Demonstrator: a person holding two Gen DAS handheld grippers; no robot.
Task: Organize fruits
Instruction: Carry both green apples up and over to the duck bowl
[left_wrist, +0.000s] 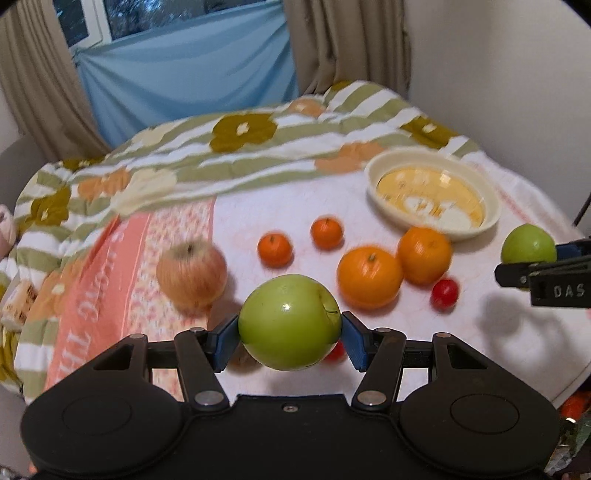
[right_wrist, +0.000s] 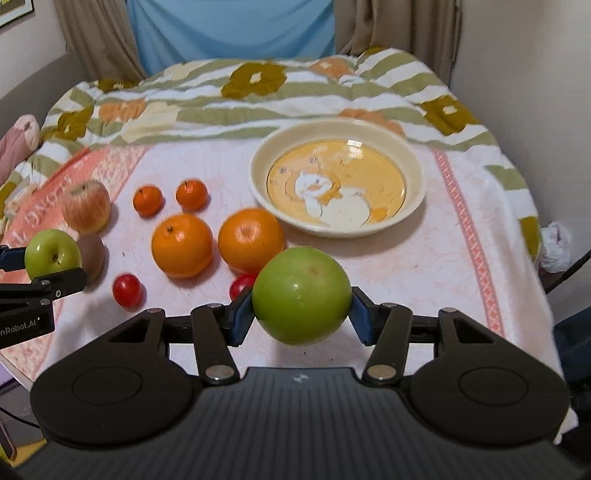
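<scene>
Fingers of left gripper (left_wrist: 289, 334) clamp glossy green apple (left_wrist: 289, 326); right gripper (right_wrist: 302, 312) clamps second green apple (right_wrist: 302, 295).

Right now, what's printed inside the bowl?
A white cartoon bear on yellow-orange inside the cream bowl, clearest in the right wrist view.

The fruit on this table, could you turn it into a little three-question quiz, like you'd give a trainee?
1. True or false: the bowl already has fruit in it.
2. What does each gripper hold: the left gripper and the right gripper?
3. Which fruit lies nearest the bowl: A) the red apple, B) a large orange, C) a small tangerine?

Key:
1. False; only the printed picture shows inside it.
2. Each is clamped on a green apple: the left one's, the right one's, both lifted off the cloth.
3. B.
</scene>
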